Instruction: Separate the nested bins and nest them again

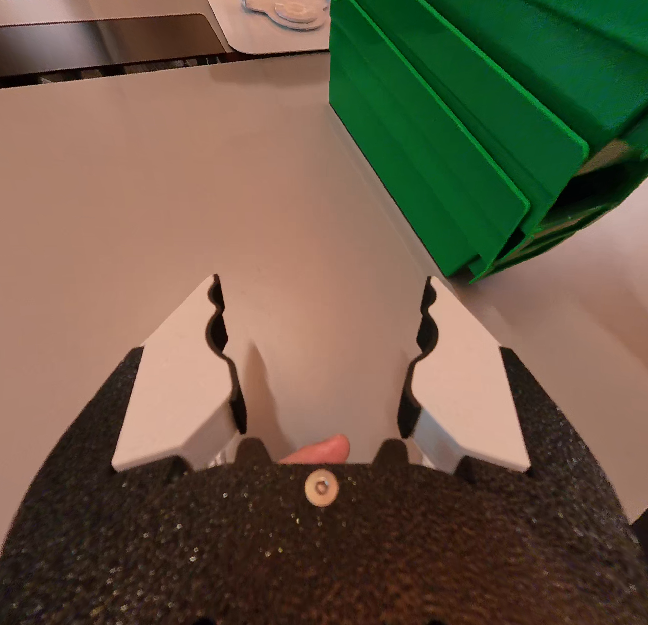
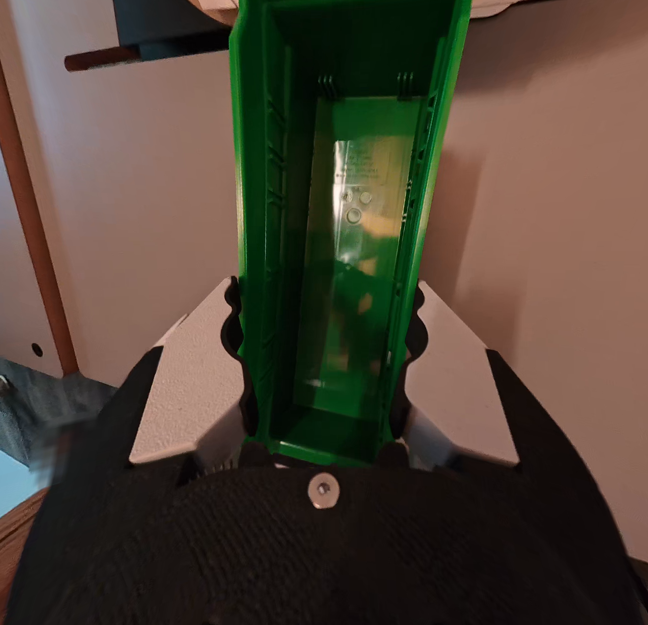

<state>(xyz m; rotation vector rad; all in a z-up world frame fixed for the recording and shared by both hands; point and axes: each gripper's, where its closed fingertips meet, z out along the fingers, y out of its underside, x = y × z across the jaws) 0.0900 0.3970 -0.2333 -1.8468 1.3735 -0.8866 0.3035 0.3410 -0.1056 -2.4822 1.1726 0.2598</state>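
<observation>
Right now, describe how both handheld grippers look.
The left gripper has a speckled black, rough-textured body with a silver screw at its centre, and two pale wedge-shaped fingers lined with wavy black pads. The right gripper matches it, though its black body shows fine ribbed lines instead of speckles.

A smooth, pale beige surface [image 1: 175, 187] fills most of the left wrist view. On it, toward the right, stand green plastic bins [image 1: 438, 159], several nested together and leaning over, their lower edges touching the top. Beyond its far edge, across a dark gap, lies a second pale surface [image 1: 266, 37] with a rounded corner, carrying a small whitish round-based object [image 1: 294, 12]. In the right wrist view the same pale top [image 2: 543, 222] shows behind the held bin
</observation>
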